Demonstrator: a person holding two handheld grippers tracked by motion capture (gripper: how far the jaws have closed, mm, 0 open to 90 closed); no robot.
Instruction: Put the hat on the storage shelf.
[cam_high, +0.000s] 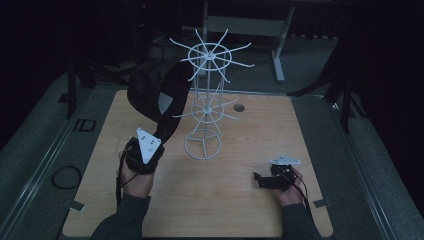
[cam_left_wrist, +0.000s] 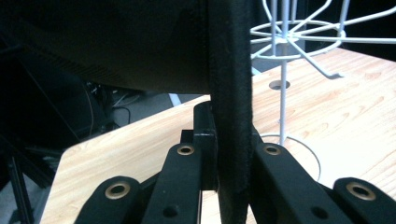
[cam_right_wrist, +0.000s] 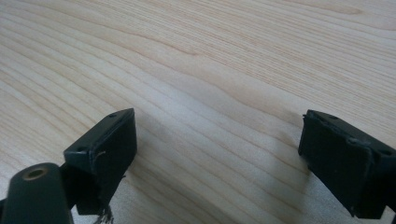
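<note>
We are observing a person working at a wooden surface (cam_high: 240, 165) with a hand-held gripper in each hand. The left hand-held gripper (cam_high: 150, 137) is clenched on the strap of a black bag (cam_high: 152, 87); in the left gripper view the strap (cam_left_wrist: 231, 93) is running upright between the two jaws, pinched on both sides, with the dark body of the bag hanging above and to the left. We are reading this as a carrying grip: holding by the strap is leaving the bag free to swing and is keeping the strap loop available for hooking.

The bag is being held in the air above the left rear part of the surface, just beside the white wire rack (cam_high: 207, 100) and level with its upper ring of hooks. We cannot tell whether the bag is touching any hook (the dark fabric is masking the wire there). The rack is standing upright near the middle of the surface on its round base, so its arms are reachable from either side.

The right hand-held gripper (cam_high: 260, 180) is released, its jaws standing wide apart with nothing between them, and in the right gripper view they are pointing at bare wood. It is resting low at the right front, well apart from the rack, which we judge is keeping it clear of the hanging work.
</note>
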